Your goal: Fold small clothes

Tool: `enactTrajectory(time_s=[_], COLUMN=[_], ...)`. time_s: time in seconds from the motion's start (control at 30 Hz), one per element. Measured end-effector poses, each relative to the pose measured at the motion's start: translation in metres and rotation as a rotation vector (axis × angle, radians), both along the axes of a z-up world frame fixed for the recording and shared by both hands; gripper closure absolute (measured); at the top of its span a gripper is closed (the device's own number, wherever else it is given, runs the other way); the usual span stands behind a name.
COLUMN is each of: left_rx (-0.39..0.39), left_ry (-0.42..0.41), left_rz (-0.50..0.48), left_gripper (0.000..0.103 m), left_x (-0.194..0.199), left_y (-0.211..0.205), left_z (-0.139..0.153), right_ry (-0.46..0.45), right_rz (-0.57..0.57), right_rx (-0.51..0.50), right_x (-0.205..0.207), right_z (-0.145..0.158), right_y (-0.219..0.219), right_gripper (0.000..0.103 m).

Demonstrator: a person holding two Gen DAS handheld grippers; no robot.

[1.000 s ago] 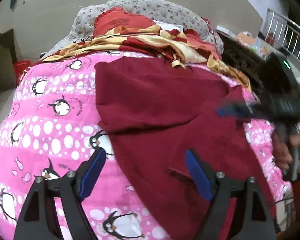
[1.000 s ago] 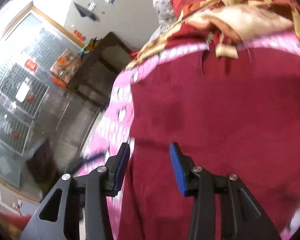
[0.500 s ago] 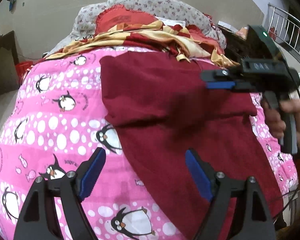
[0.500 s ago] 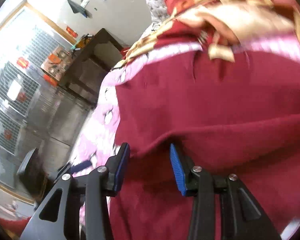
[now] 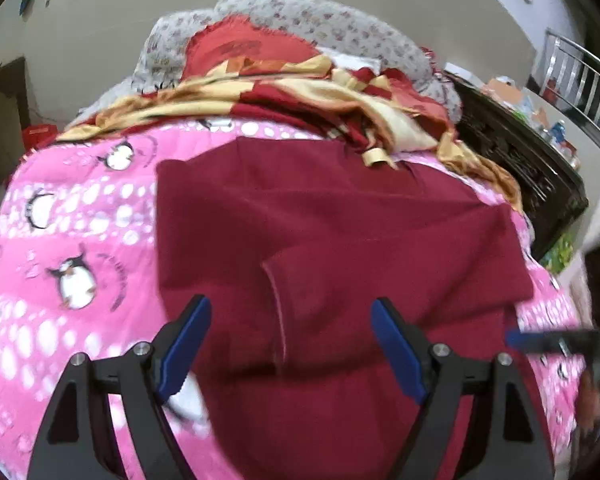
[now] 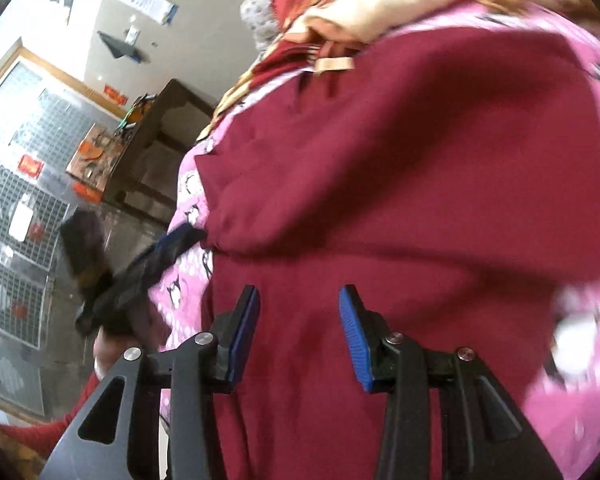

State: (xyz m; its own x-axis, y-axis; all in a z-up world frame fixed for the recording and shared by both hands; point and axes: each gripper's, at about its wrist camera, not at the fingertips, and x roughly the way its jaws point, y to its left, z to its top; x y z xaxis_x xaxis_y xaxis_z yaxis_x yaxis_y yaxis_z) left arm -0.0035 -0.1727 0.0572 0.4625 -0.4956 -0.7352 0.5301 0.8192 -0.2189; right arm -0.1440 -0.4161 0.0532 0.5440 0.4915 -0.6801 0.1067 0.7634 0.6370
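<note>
A dark red garment [image 5: 332, 248] lies spread on a pink penguin-print blanket [image 5: 68, 248], with one part folded over onto itself. It also fills the right wrist view [image 6: 420, 184]. My left gripper [image 5: 290, 344] is open and empty, just above the garment's near part. My right gripper [image 6: 298, 332] is open and empty above the garment's lower half. The right gripper shows blurred at the right edge of the left wrist view [image 5: 556, 344], and the left gripper shows at the blanket's left edge in the right wrist view [image 6: 168, 248].
A red-and-gold cloth [image 5: 300, 104] and a floral pillow [image 5: 308, 12] lie piled at the far end of the bed. A dark wooden cabinet [image 5: 520, 168] stands to the right, another dark cabinet [image 6: 156, 148] to the left. A metal railing [image 5: 580, 72] stands far right.
The right gripper has pulled away from above the garment to the right edge of the bed. The left gripper has moved right, over the garment. The garment's folded part now lies flatter.
</note>
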Motion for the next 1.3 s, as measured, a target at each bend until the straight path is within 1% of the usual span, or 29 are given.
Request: enactTrajectory(time_s=[0.03,0.07,0.1,0.17,0.2,0.23,0.27,0.33,0.37,0.43,0.5,0.57,0.63,0.73,0.77,0.83,0.87,0.9,0.93,1.0,1.03,1.07,1.1,1.13,1.17,1.2,1.23,1.3], left_rx=[0.002,0.000,-0.003,0.015,0.032,0.020,-0.017,-0.070,-0.076,-0.087,-0.122,-0.139,-0.138,-0.091,-0.064,-0.045,-0.034,-0.024,-0.022,-0.034,-0.039,-0.045,-0.051,-0.056,-0.062,-0.064,-0.061,-0.025], left_ry=[0.022,0.055,0.080,0.122,0.121,0.114,0.112,0.109,0.087,0.047,0.024,0.026,0.026,0.001,0.000,0.025,0.056,0.084,0.118,0.152,0.153,0.150,0.151,0.153,0.152,0.150,0.151,0.166], left_rz=[0.003,0.000,-0.007,-0.009,-0.001,-0.006,-0.025,-0.056,-0.070,-0.089,-0.094,-0.077,-0.051,0.015,0.056,0.121,0.164,0.172,0.158,0.129,0.118,0.103,0.092,0.087,0.091,0.095,0.097,0.088], left_gripper=[0.019,0.023,0.030,0.082,0.088,0.090,0.093,0.095,0.096,0.096,0.096,0.096,0.096,0.098,0.098,0.100,0.100,0.100,0.100,0.099,0.096,0.084,0.075,0.054,0.039,0.036,0.036,0.036], left_x=[0.007,0.014,0.018,0.023,0.022,0.021,0.019,0.014,0.012,0.009,0.010,0.016,0.021,0.028,0.034,0.044,0.053,0.056,0.057,0.054,0.051,0.048,0.045,0.042,0.040,0.038,0.037,0.038], left_y=[-0.006,-0.013,-0.018,-0.026,-0.030,-0.032,-0.033,-0.036,-0.040,-0.044,-0.044,-0.041,-0.032,-0.012,-0.003,0.015,0.024,0.028,0.030,0.029,0.026,0.022,0.019,0.015,0.010,0.008,0.003,-0.011], left_z=[-0.004,-0.011,-0.015,-0.019,-0.015,-0.010,0.001,0.028,0.046,0.073,0.099,0.114,0.119,0.111,0.101,0.083,0.068,0.058,0.047,0.036,0.032,0.030,0.028,0.024,0.021,0.017,0.013,0.002], right_ry=[0.001,-0.002,-0.004,-0.010,-0.014,-0.025,-0.035,-0.052,-0.056,-0.061,-0.072,-0.080,-0.101,-0.125,-0.131,-0.123,-0.114,-0.102,-0.099,-0.107,-0.108,-0.104,-0.098,-0.086,-0.082,-0.079,-0.077,-0.076], right_rz=[-0.015,-0.029,-0.035,-0.049,-0.059,-0.071,-0.081,-0.107,-0.120,-0.143,-0.166,-0.195,-0.219,-0.237,-0.241,-0.243,-0.247,-0.256,-0.262,-0.260,-0.258,-0.257,-0.258,-0.257,-0.256,-0.255,-0.255,-0.256], right_rx=[0.007,0.015,0.022,0.024,0.015,0.007,0.008,0.005,-0.004,-0.033,-0.069,-0.096,-0.087,-0.097,-0.106,-0.131,-0.145,-0.164,-0.168,-0.140,-0.130,-0.129,-0.129,-0.126,-0.119,-0.110,-0.102,-0.086], right_x=[-0.008,-0.014,-0.019,-0.027,-0.028,-0.032,-0.034,-0.043,-0.044,-0.042,-0.039,-0.035,-0.032,-0.027,-0.025,-0.017,-0.014,-0.011,-0.011,-0.013,-0.014,-0.015,-0.015,-0.016,-0.017,-0.019,-0.021,-0.023], right_z=[-0.001,-0.001,0.000,0.002,0.005,0.008,0.010,0.010,0.011,0.014,0.019,0.023,0.029,0.037,0.039,0.040,0.039,0.038,0.038,0.037,0.036,0.034,0.032,0.029,0.027,0.025,0.024,0.023], right_y=[-0.003,-0.006,-0.009,-0.015,-0.018,-0.022,-0.025,-0.037,-0.040,-0.046,-0.051,-0.057,-0.064,-0.071,-0.073,-0.075,-0.075,-0.076,-0.076,-0.076,-0.075,-0.074,-0.074,-0.073,-0.073,-0.073,-0.072,-0.072], right_gripper=[0.033,0.033,0.033,0.033,0.033,0.033,0.033,0.033,0.033,0.033,0.033,0.033,0.033,0.033,0.033,0.033,0.033,0.033,0.033,0.033,0.033,0.033,0.033,0.033,0.033,0.033,0.033,0.033])
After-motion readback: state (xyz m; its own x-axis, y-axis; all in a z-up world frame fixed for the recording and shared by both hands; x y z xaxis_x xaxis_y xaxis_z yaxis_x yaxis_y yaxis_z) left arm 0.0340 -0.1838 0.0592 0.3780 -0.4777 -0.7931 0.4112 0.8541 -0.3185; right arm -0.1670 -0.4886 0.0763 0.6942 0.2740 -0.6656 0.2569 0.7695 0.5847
